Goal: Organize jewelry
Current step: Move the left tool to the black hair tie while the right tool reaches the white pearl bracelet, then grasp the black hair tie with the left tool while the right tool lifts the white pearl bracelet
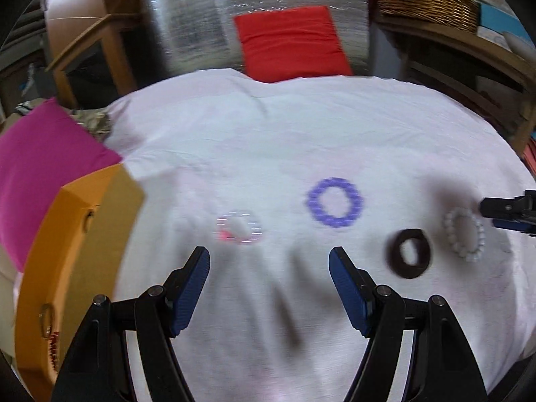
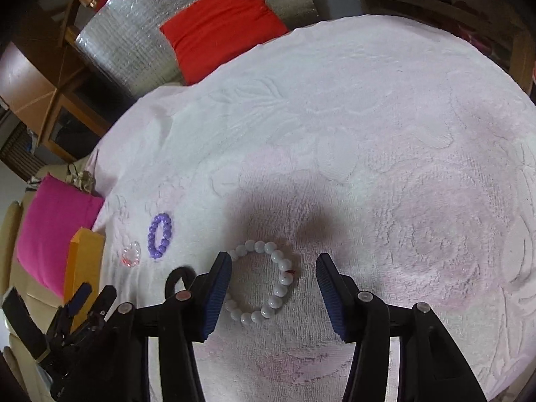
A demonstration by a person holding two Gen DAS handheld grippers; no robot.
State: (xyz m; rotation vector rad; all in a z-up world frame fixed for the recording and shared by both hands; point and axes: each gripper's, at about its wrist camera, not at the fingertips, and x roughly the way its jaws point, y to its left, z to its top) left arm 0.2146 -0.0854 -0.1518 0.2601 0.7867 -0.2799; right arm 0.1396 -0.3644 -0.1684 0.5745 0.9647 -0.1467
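Four bracelets lie on a white towel [image 1: 301,127]. In the left wrist view they are a clear one with a pink spot [image 1: 221,234], a purple bead one [image 1: 315,204], a black ring [image 1: 395,261] and a white bead one [image 1: 449,224]. My left gripper [image 1: 269,261] hovers open and empty, just short of the clear bracelet. My right gripper [image 2: 273,261] is open over the white bead bracelet [image 2: 278,258]. The left finger covers that bracelet's left edge, and the pads do not press it. The black ring [image 2: 174,276], purple bracelet [image 2: 152,234] and clear bracelet [image 2: 127,259] lie left of it.
An orange cardboard box [image 1: 80,234] stands open at the towel's left edge, with small jewelry pieces inside. A pink cushion [image 1: 43,160] lies behind it. A red cushion [image 1: 291,43] and silver foil sheet [image 1: 187,26] lie beyond. Wooden shelves hold a wicker basket [image 1: 425,0].
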